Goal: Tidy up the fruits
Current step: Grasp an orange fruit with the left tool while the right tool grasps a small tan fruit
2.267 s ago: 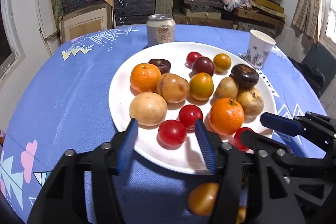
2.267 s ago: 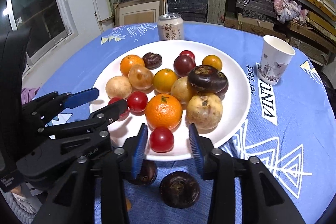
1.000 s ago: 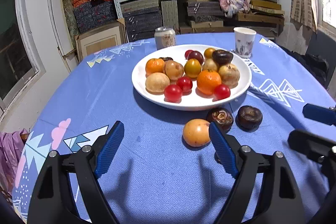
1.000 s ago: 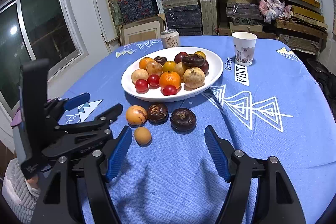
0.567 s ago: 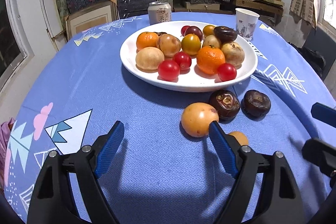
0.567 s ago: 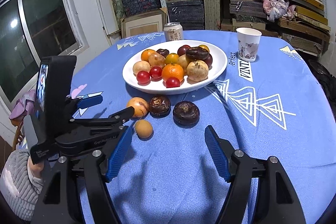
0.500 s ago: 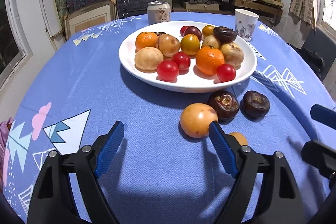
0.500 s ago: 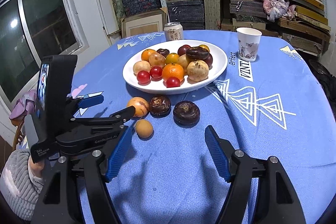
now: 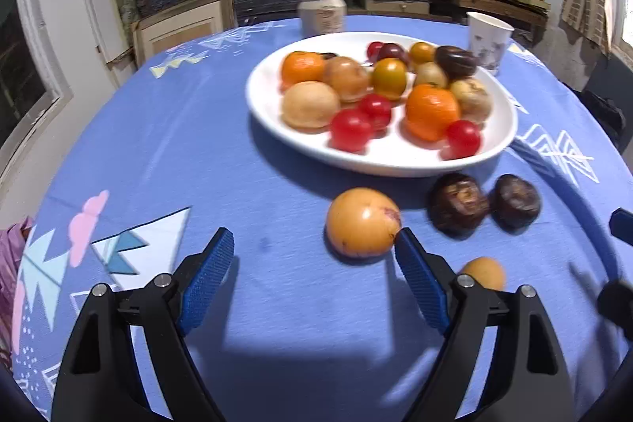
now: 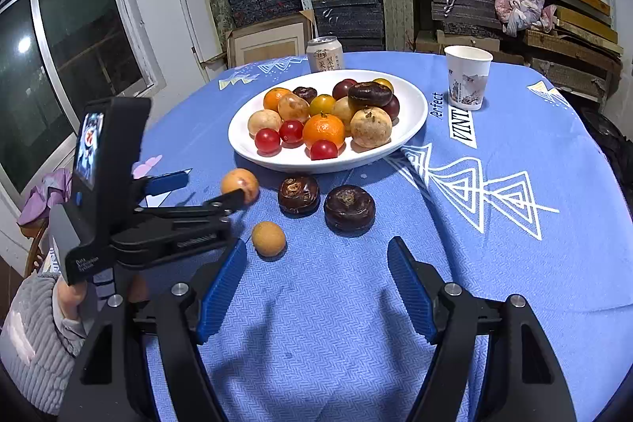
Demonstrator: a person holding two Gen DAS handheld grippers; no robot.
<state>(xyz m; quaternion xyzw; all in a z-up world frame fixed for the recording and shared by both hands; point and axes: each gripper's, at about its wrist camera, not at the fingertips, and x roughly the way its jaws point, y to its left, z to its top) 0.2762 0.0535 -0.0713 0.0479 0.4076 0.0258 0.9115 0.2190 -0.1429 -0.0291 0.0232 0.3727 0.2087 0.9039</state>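
In the left wrist view we see the plate [image 9: 379,161] and its fruit smeared by motion blur. The small orange fruit [image 9: 483,271] at lower right is partly hidden behind a gripper finger [image 9: 419,275]. At the right edge, the right gripper [image 9: 617,260] is cut off.

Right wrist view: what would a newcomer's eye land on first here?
The white plate heaped with fruit, mid-table on the blue tablecloth. Next, four loose fruits in front of it: two dark ones side by side and two orange-tan ones left of them. The left gripper reaches in from the left, jaws open, empty.
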